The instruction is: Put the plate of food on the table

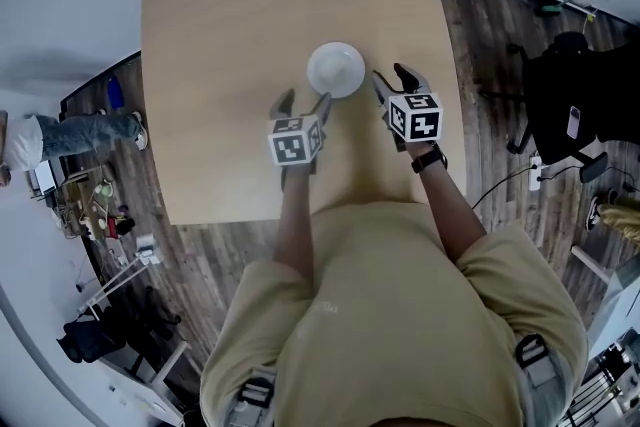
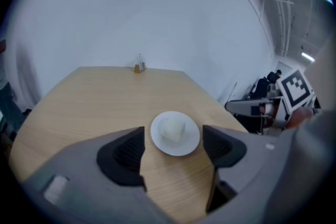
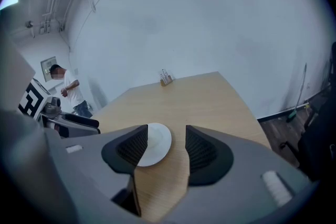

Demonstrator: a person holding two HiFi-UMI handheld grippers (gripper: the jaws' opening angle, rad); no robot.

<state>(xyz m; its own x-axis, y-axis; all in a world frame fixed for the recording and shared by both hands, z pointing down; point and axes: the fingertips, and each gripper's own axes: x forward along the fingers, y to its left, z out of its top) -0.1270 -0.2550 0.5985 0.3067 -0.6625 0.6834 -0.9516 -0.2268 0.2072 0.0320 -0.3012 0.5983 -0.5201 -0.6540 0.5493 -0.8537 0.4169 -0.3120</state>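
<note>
Now plate [image 1: 335,69] flat on desk [image 1: 230,35]; left gripper [image 1: 303,101], right gripper [image 1: 393,78] both released beside plate; withdraw straight, avoid nudging rim.

White plate [image 1: 335,69] w/ pale white food [image 2: 172,128] on a light tan, wood-grain desk [image 1: 230,35]. Left tongs [image 1: 303,100] & right tongs [image 1: 393,75]: grey bodies, black ribbed pads [image 2: 128,152], each w/ a cube [image 1: 291,141] of black-&-white square markers. Floor [image 1: 480,45]: dark brown planks. Person's shirt [image 1: 400,315]: beige. Wall [image 2: 157,18]: plain white.
</note>
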